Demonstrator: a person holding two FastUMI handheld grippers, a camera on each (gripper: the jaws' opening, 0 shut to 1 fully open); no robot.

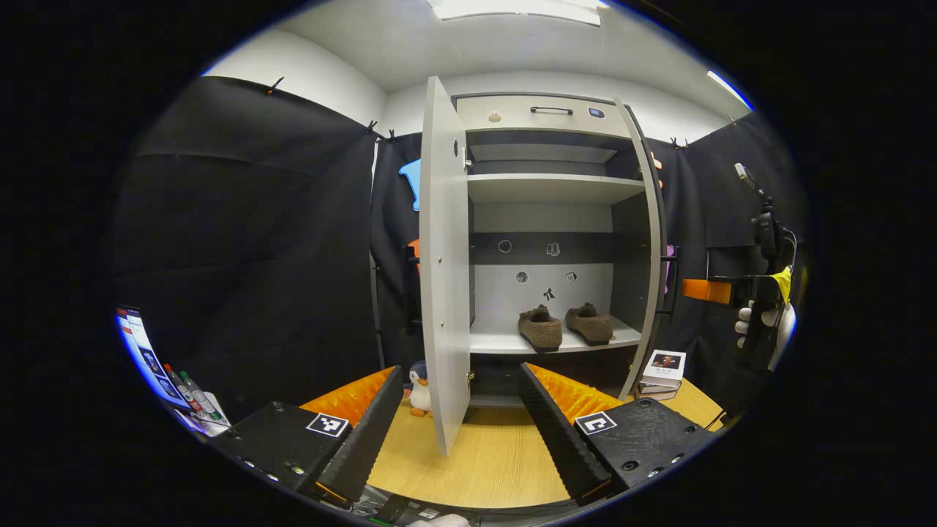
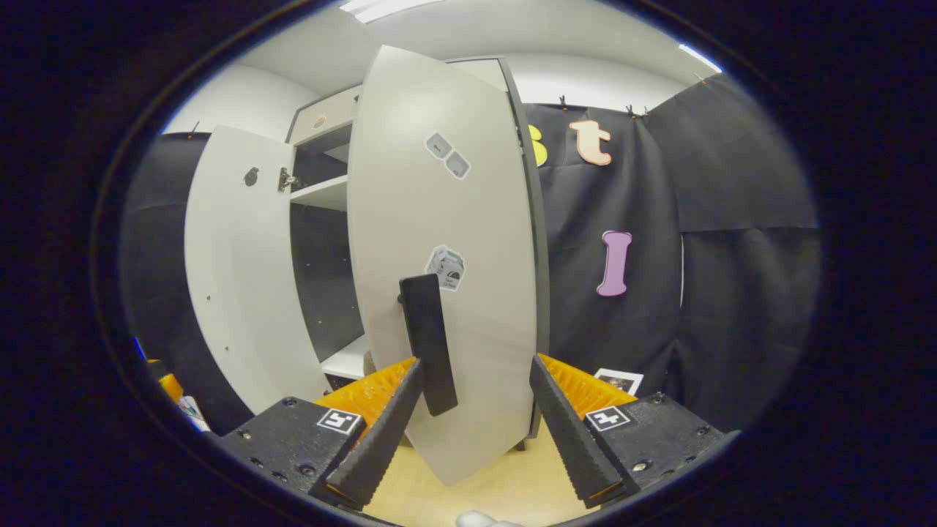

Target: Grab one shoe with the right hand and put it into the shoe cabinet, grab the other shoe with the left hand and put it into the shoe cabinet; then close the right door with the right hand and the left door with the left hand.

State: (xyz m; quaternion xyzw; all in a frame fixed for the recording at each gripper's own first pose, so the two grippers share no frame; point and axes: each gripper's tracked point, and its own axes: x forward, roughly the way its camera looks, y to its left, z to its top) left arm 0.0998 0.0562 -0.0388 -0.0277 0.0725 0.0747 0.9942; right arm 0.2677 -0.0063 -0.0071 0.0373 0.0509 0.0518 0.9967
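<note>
Both brown shoes [image 1: 564,326] sit side by side on the lower shelf of the shoe cabinet [image 1: 545,219], whose two doors stand open. My right gripper [image 2: 476,421] is spread wide, its fingers either side of the right door's [image 2: 446,256] black handle [image 2: 428,344], not pressing it. My left gripper [image 1: 461,421] hangs back, spread, near the left door [image 1: 445,271].

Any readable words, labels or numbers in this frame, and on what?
Nothing reads clearly.
Book: a line of print under the cover picture, too small to read.
Stickers on the right door: print too blurred to read.
Screen: too small and skewed to read.
</note>
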